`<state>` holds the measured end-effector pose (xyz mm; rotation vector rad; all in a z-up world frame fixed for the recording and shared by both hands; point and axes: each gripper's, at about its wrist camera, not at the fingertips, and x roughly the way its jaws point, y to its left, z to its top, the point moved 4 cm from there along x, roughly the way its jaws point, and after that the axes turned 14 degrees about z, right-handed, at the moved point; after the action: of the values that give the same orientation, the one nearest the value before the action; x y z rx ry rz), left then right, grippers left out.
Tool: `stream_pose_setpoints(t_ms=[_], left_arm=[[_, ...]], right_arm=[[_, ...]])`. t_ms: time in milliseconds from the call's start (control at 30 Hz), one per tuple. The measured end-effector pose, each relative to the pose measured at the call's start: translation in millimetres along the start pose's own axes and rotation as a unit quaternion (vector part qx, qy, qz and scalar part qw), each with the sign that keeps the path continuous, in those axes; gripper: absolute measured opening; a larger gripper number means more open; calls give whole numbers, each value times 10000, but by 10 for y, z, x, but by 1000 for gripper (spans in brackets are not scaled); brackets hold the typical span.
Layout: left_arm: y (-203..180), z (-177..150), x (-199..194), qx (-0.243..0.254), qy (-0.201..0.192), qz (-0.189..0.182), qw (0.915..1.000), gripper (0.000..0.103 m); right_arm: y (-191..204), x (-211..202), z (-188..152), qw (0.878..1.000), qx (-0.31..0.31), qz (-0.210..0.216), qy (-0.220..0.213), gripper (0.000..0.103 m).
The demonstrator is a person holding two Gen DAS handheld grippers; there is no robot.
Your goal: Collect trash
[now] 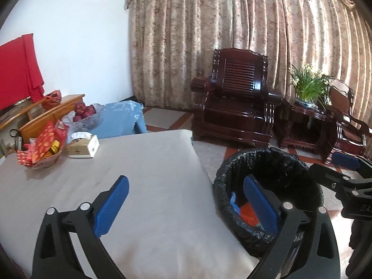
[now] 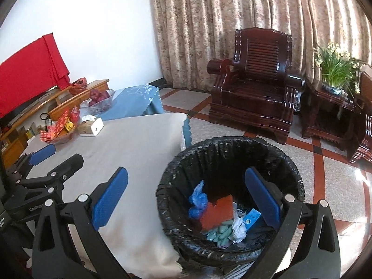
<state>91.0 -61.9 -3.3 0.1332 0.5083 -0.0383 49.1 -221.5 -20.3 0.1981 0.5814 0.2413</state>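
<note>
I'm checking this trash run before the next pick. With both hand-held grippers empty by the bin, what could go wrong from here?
1. The trash bin stands close against the corner of the table cloth; a hand-held gripper swinging back might snag the cloth or nudge the bin.
2. The snack basket and tissue box on the table aren't obviously trash and could be grabbed by mistake.

A lined bin is set on the floor just right of the counter, with trash in it. At the counter's far left corner a snack basket is placed beside a tissue box. An armchair is stood behind.
</note>
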Motion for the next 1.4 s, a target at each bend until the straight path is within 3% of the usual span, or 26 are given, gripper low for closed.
stream_pose_setpoints(t_ms=[533, 1400], left_arm=[[294, 38, -286, -239, -211, 282, 9991, 97], [308, 30, -340, -211, -250, 338, 9989, 97]], right_arm=[[359, -80, 76, 9993, -346, 79, -94, 98], [408, -107, 92, 9992, -385, 81, -115, 98]])
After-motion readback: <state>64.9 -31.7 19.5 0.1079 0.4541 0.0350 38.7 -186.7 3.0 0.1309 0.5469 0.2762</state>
